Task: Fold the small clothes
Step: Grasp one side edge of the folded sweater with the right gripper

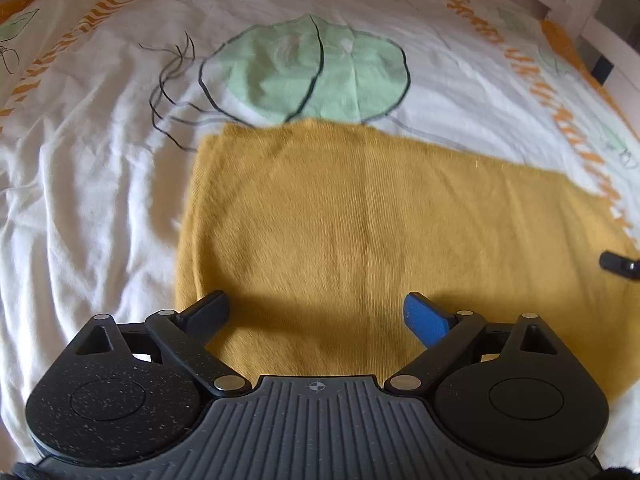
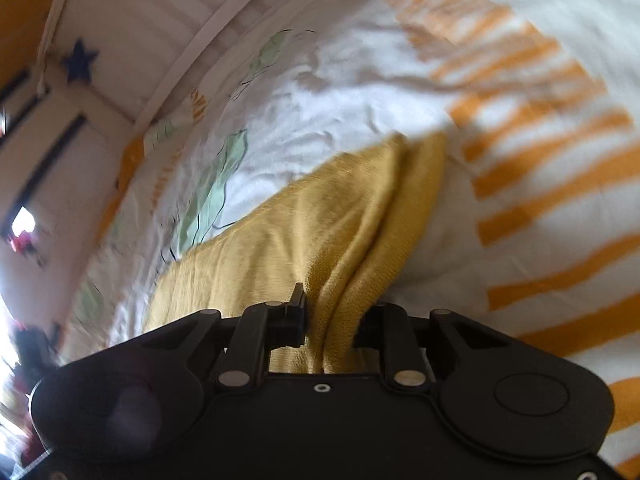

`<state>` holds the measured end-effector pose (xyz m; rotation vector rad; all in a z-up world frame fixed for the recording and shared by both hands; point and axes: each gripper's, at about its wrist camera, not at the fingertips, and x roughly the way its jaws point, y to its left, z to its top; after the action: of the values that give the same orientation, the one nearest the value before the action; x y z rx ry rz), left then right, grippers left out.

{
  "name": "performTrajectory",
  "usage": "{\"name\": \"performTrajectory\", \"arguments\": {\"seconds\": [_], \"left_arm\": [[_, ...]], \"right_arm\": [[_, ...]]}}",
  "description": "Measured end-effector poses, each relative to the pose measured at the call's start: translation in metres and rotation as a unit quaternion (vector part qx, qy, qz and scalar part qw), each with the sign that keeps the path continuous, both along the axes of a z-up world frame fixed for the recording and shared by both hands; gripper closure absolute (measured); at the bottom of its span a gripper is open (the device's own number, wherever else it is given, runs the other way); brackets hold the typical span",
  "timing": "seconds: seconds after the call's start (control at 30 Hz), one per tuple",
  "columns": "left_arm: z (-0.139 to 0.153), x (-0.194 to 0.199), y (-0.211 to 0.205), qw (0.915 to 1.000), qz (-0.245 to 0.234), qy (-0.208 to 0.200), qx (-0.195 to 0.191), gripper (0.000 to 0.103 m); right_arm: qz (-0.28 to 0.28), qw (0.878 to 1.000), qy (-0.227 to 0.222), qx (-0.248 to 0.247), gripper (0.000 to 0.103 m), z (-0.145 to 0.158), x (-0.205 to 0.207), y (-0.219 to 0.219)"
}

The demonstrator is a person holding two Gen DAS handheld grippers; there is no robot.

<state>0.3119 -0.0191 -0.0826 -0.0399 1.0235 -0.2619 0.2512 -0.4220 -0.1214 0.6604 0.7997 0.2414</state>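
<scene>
A mustard-yellow knitted garment [image 1: 360, 220] lies flat on the bed cover. My left gripper [image 1: 316, 312] hovers over its near edge, jaws wide open, nothing between the dark finger and the blue-padded finger [image 1: 424, 320]. In the right wrist view the same yellow garment [image 2: 300, 232] bunches into a raised fold that runs between the fingers of my right gripper [image 2: 332, 316], which is shut on that fold at the garment's corner. A black tip of the right gripper [image 1: 618, 265] shows at the right edge of the left wrist view.
The bed cover [image 1: 100, 184] is white, with green leaf prints [image 1: 308, 72] and orange stripes [image 2: 552, 184]. A white bed frame or rail [image 2: 160, 40] with a blue star [image 2: 80, 62] runs along the far side. Wrinkled cover surrounds the garment.
</scene>
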Motion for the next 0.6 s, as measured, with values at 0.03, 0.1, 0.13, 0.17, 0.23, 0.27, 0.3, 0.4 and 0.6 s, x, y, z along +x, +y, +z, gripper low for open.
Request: {"name": "performTrajectory", "arguments": {"seconds": [0.03,0.1,0.13,0.17,0.23,0.27,0.3,0.4,0.6], "left_arm": [[0.005,0.002,0.003,1.0,0.003,-0.004,-0.004,0.008],[0.015,0.005,0.01,0.9998,0.007,-0.014,-0.009,0.008],[0.02,0.006,0.014,0.9997,0.008,-0.019,-0.01,0.008],[0.025,0.007,0.018,0.9996,0.009,-0.025,-0.011,0.008],[0.035,0.008,0.025,0.9992,0.01,-0.035,-0.014,0.008],[0.039,0.009,0.028,0.9991,0.01,-0.039,-0.016,0.008],[0.043,0.009,0.032,0.9989,0.01,-0.043,-0.018,0.008],[0.051,0.01,0.044,0.9982,0.016,-0.049,-0.03,0.008],[0.057,0.012,0.07,0.9973,0.032,-0.053,-0.04,0.008]], "right_arm": [[0.0,1.0,-0.005,-0.001,0.075,0.006,-0.002,0.004],[0.001,1.0,-0.012,-0.005,0.076,0.019,-0.007,0.014],[0.002,1.0,-0.014,-0.014,0.078,0.025,-0.008,0.019],[0.004,1.0,-0.013,-0.021,0.08,0.032,-0.009,0.025],[0.01,1.0,-0.006,-0.029,0.081,0.047,-0.007,0.037],[0.013,0.999,-0.004,-0.034,0.082,0.055,-0.004,0.043],[0.018,0.999,-0.002,-0.039,0.082,0.063,-0.002,0.05],[0.031,0.998,-0.005,-0.048,0.082,0.085,0.011,0.075],[0.059,0.997,-0.013,-0.038,0.082,0.102,0.037,0.132]]}}
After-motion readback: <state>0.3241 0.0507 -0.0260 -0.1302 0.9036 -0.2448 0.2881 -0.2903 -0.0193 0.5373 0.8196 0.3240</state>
